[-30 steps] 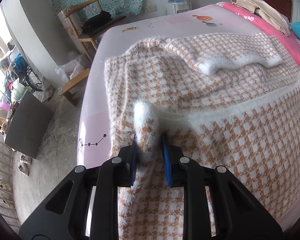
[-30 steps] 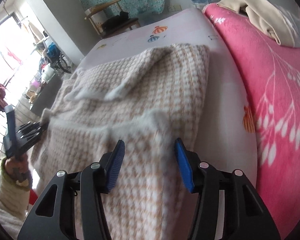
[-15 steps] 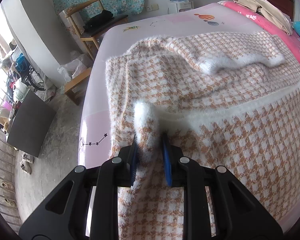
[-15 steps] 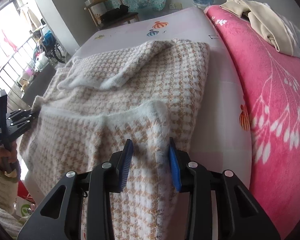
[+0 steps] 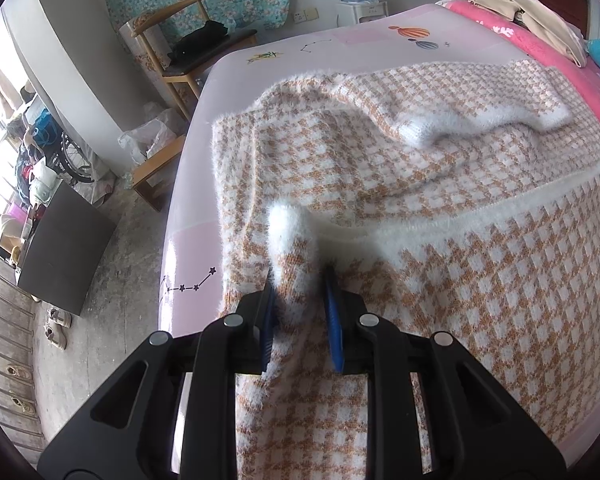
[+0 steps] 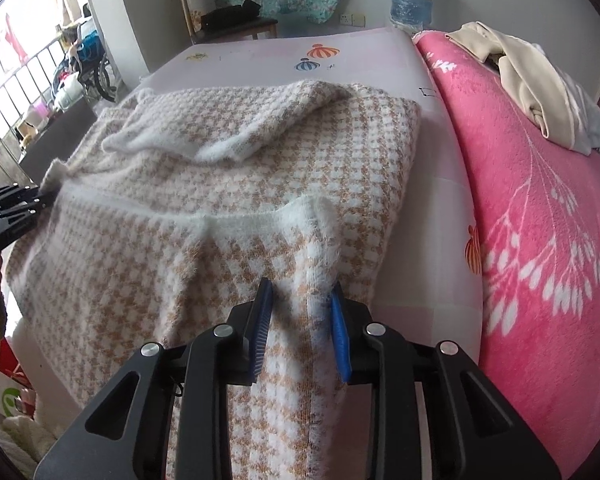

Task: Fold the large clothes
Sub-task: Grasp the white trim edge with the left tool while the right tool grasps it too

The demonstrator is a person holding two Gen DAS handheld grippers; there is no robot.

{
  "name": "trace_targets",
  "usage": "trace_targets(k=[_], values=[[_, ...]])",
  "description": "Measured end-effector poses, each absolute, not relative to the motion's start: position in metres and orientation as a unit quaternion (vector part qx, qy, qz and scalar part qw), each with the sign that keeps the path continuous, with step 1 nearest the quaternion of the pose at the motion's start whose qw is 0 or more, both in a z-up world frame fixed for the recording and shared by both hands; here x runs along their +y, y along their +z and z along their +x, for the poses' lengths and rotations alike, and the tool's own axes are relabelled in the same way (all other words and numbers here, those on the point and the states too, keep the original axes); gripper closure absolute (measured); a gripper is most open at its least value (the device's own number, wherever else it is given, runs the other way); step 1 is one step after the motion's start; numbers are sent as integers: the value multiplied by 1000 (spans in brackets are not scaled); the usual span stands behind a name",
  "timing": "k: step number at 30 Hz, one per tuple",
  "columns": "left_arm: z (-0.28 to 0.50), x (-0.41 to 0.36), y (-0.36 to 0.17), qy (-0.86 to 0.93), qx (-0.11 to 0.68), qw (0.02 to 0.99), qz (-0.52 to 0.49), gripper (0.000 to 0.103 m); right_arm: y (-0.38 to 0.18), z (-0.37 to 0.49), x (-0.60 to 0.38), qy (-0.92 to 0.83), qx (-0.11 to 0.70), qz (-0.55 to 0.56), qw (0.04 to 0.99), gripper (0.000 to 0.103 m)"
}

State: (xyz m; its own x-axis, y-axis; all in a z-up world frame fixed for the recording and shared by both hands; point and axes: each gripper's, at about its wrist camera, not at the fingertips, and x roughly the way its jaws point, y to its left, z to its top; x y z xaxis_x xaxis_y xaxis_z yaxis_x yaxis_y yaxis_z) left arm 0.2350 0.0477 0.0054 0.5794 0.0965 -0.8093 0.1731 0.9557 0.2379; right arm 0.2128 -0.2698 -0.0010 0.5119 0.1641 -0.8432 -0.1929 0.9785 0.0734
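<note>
Fuzzy orange-and-white houndstooth sweater, partly folded, sleeve across, flat on the bed.

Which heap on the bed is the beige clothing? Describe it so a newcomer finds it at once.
Start from the bed, whose right side carries a bright pink blanket. The beige clothing lies crumpled at the blanket's far end, near the wall. Unlike the checked orange-and-white sweater spread flat on the pale sheet, it is plain, unpatterned and bunched up.
</note>
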Motion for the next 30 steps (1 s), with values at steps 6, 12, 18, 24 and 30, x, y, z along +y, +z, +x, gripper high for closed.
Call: trace_targets(k=[6,12,18,24,30], values=[[234,46,6,-19,456,876,152,82,-2,213,-268,98,482,-26,870,75],[234,48,6,-17,456,876,155,82,-3,212,-266,95,481,-31,871,75],[233,48,6,-17,456,876,155,82,-3,212,-265,93,479,-36,872,75],[233,47,6,-16,456,876,156,82,-3,211,-265,93,478,-39,873,75],[233,50,6,-15,456,876,157,82,-3,211,-264,92,477,-40,873,76]])
